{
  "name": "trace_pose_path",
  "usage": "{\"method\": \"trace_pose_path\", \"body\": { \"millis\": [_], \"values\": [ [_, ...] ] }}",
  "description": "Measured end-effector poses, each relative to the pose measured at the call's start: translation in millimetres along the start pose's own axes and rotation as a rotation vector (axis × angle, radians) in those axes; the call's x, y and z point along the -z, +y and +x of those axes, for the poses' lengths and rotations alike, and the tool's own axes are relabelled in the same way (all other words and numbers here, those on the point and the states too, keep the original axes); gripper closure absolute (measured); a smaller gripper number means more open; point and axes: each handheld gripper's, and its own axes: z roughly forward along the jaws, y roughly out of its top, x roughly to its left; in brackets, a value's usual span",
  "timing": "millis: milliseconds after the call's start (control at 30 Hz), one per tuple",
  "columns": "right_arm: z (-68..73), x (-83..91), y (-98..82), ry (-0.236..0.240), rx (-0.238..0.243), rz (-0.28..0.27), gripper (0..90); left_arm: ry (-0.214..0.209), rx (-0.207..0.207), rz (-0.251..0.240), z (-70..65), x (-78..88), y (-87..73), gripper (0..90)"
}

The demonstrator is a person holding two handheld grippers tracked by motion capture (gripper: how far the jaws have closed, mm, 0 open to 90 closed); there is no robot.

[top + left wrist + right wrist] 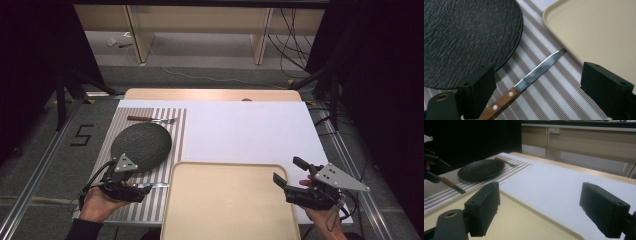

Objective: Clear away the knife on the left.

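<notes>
At the left edge of the surface lies a striped mat, running from the far side to the near edge. Toward the mat's far end a fork with a wooden handle rests crosswise. Just nearer than the fork sits a dark textured plate, flat on the mat. At the near left corner, the left tongs are held low over the mat, pointing toward the right edge, with their jaws standing apart. A knife with a wooden handle lies flat on the stripes between those jaws; in the left gripper view the pads stand clear of it on both sides, the handle close beside one jaw, the blade tip reaching toward the tray's edge. The knife lies just beside the plate's near rim, not touching it.

Along the middle of the near edge sits a beige tray, its left rim just beside the mat. At the near right corner, the right tongs hover over the tray's right rim, jaws apart with nothing between them.
</notes>
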Motion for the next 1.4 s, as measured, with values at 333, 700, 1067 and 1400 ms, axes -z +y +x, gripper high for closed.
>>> {"method": "trace_pose_path", "body": {
  "millis": [333,700,1067,1400],
  "values": [
    [0.0,-0.3,-0.1,0.0,-0.001,0.002,17.5,0.02,-0.016,0.095,17.3,-0.5,-4.2,14.5],
    [0.0,-0.6,-0.3,0.0,-0.001,0.005,17.6,-0.026,-0.041,0.228,34.8,-11.7,-5.3,15.6],
    [-0.2,-0.5,-0.3,-0.001,-0.003,0.005,17.7,-0.067,-0.063,0.279,46.2,-21.7,-0.7,22.5],
    [-0.1,-0.6,-0.3,0.0,-0.001,0.006,17.7,-0.068,-0.05,0.355,47.3,-33.8,2.1,28.1]
  ]
}}
